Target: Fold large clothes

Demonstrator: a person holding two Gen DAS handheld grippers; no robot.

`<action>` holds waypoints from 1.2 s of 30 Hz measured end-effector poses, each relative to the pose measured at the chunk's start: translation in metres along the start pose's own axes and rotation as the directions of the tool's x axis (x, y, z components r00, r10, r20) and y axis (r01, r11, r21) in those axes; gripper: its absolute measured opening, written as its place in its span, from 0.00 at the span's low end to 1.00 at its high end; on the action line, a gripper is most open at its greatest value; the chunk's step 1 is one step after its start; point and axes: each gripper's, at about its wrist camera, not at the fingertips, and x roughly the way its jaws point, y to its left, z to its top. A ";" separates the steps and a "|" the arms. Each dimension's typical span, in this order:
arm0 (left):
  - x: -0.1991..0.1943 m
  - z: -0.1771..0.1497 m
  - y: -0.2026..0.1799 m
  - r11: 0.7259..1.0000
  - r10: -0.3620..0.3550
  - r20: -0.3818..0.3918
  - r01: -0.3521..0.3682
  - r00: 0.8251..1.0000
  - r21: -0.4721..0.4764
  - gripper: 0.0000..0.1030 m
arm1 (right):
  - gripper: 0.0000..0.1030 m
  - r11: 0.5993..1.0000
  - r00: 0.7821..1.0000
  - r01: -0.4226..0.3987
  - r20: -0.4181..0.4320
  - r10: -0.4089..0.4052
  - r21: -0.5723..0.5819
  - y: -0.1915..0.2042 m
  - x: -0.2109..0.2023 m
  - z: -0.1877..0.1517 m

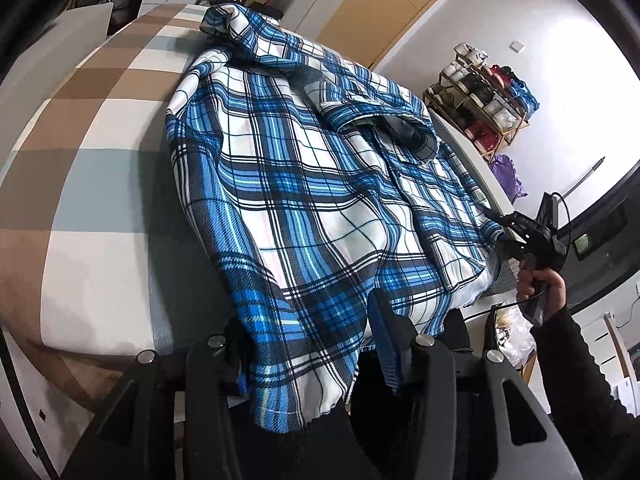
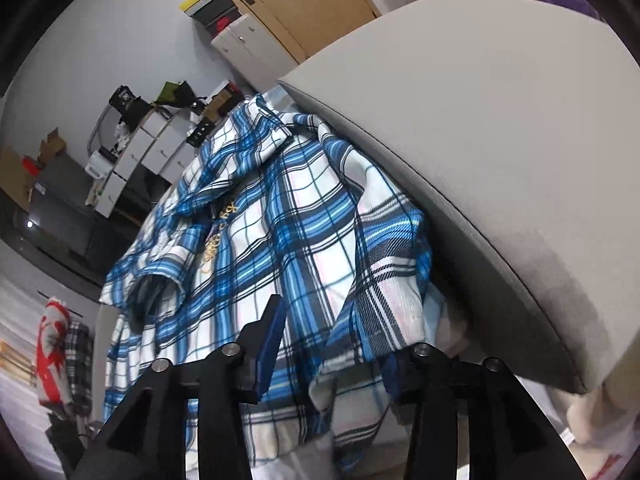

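Holding the plaid shirt point(image 1: 304, 184) by its near hem with both claws, you're keeping most of it spread on the bed point(image 1: 92, 152), whose checked brown, white and grey-blue cover is showing to the left of the fabric.

Left claw point(image 1: 312, 344): its blue-padded fingers point(image 1: 382, 336) are sitting either side of the hem corner, with cloth bunching between them and hanging down over the bed edge. The fingers are standing fairly apart, cloth filling the gap; whether the pads are really biting, you can't tell from this view.

Right claw point(image 2: 336, 356): same picture. The left blue pad is standing clear on top of the fabric, the right pad is half buried under a folded flap of the shirt. Cloth is running between them, but actual clamping isn't showing. In the left wrist view your right hand point(image 1: 544, 284) is gripping that claw's handle at the far hem corner, and its tips are touching the shirt edge there.

Shirt is lying with collar away from you, one sleeve point(image 1: 384, 120) folded across the chest, its cuff opening facing up.

A grey cushion point(image 2: 500, 140) is lying just beside the shirt on the right, touching its edge. A shoe rack point(image 1: 484, 100) is standing by the wall.
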 end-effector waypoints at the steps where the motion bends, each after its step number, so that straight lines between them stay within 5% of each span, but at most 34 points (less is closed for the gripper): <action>1: 0.000 0.001 0.001 1.000 -0.003 -0.001 0.003 1.000 -0.005 0.41 | 0.41 1.000 1.000 0.023 0.005 -0.023 -0.021 0.003 0.001 0.002; 5: 0.000 0.003 0.004 1.000 -0.008 -0.001 0.008 1.000 -0.015 0.41 | 0.41 0.984 0.991 0.130 0.035 -0.127 -0.118 0.019 0.008 0.005; 7: -0.002 0.002 0.006 1.000 -0.022 0.004 0.022 1.000 -0.020 0.41 | 0.23 0.978 0.988 0.151 0.064 -0.143 -0.143 0.022 0.006 0.003; 8: -0.002 0.002 0.008 0.999 -0.036 0.011 0.037 0.999 -0.024 0.41 | 0.04 0.977 0.988 0.149 0.071 -0.139 -0.156 0.021 0.004 0.003; 10: -0.004 0.001 0.014 0.997 -0.066 0.028 0.068 0.997 -0.041 0.34 | 0.03 0.974 0.986 0.148 0.103 -0.132 -0.173 0.022 -0.002 0.001; 13: -0.001 0.001 0.024 0.996 -0.026 0.002 0.026 1.000 -0.080 0.03 | 0.02 0.964 0.973 0.185 0.174 -0.152 -0.193 0.024 -0.018 -0.005; 18: -0.011 -0.001 0.026 0.995 -0.028 0.015 0.029 1.000 -0.096 0.00 | 0.02 0.948 0.959 0.223 0.226 -0.172 -0.225 0.027 -0.037 -0.019; 24: -0.031 0.006 0.048 0.976 -0.128 0.039 0.133 0.991 -0.174 0.00 | 0.02 0.908 0.952 0.274 0.224 -0.210 -0.318 0.040 -0.046 -0.029; 36: -0.059 0.014 0.068 0.948 -0.242 0.004 0.237 0.970 -0.210 0.00 | 0.02 0.931 0.976 0.176 0.183 -0.121 -0.320 0.041 -0.091 -0.059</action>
